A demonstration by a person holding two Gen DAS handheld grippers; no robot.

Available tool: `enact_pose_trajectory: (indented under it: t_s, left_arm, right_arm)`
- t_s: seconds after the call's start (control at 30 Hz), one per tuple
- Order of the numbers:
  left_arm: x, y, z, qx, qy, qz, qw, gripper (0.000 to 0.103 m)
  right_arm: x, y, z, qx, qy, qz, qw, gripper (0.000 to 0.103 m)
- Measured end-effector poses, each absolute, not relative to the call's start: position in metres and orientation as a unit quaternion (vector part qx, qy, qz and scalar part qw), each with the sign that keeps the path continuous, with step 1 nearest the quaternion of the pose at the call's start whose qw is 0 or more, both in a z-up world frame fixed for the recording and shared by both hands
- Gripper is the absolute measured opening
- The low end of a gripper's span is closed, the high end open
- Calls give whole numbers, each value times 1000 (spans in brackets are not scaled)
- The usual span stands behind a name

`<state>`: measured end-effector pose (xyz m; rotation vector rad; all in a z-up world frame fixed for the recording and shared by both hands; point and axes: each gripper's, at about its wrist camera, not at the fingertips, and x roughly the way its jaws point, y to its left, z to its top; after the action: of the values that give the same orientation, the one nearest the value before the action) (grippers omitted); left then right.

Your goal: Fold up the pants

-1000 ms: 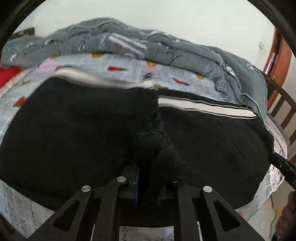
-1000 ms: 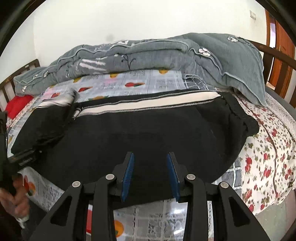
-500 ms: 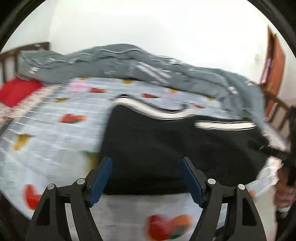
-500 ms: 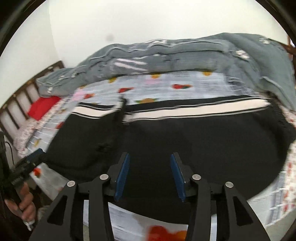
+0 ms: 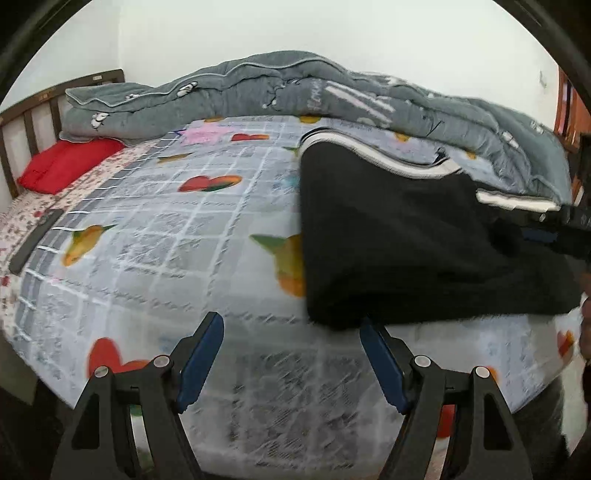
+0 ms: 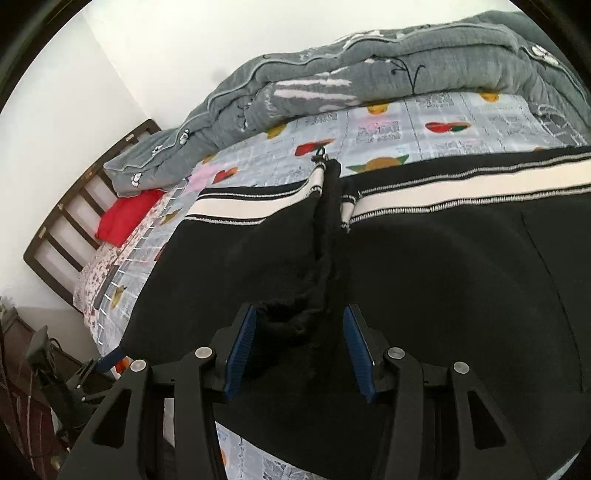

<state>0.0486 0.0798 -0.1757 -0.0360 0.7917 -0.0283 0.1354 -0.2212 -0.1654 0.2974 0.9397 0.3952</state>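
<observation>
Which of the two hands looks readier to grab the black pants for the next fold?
Probably the right. Its gripper hangs open directly over a bunched ridge of the black fabric pants. The left gripper is open above bare patterned bedsheet, beside the pants' edge.

patterned bedsheet (image 5: 155, 236) with fruit and heart prints, grey quilt (image 5: 280, 88) heaped along the far side, red pillow (image 5: 62, 166) far left beside dark wooden headboard (image 5: 33, 110), white wall (image 5: 332, 33) behind

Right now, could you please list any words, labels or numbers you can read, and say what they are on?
No text can be read.
Sheet: grey newsprint-like blocks, too blurred to read.
Quilt: pale stripes and flowers, no letters.
Pants: white stripe only, no label showing.
</observation>
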Motion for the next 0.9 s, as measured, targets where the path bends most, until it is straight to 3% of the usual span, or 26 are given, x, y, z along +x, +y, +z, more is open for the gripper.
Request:
enact_pose_trajectory:
  t_s: [0.17, 0.27, 0.33, 0.37, 0.4, 0.47, 0.57, 0.67, 0.83, 0.9]
  left_arm:
    - [67, 67, -174, -13, 375, 1, 927, 75]
    - [78, 67, -183, -18, 387, 23, 922, 77]
    - [77, 74, -184, -47, 389, 20, 920, 76]
    - [76, 76, -185, -56, 390, 20, 919, 76]
    - [75, 77, -185, -60, 390, 21, 919, 76]
    - [73, 78, -185, -55, 389, 24, 919, 76]
    - [67, 82, -182, -57, 382, 27, 922, 76]
    - [64, 81, -180, -66, 378, 9, 924, 76]
    - [69, 69, -183, -38, 382, 27, 923, 76]
    - [66, 72, -182, -46, 382, 23, 923, 76]
  right_arm:
    - [145, -212, -176, 153, 470, 201, 846, 49]
    - [151, -199, -184, 130, 473, 205, 847, 58]
    - [154, -192, -185, 112, 473, 201, 851, 58]
    - [153, -191, -184, 107, 472, 201, 852, 53]
    - [152, -189, -182, 94, 469, 205, 854, 35]
    - [147, -193, -174, 76, 451, 207, 865, 20]
    - [132, -225, -151, 124, 407, 210, 881, 17]
    - [119, -242, -145, 126, 386, 196, 893, 17]
    - [124, -245, -181, 94, 459, 178, 866, 26]
    - [109, -250, -164, 81, 431, 159, 884, 39]
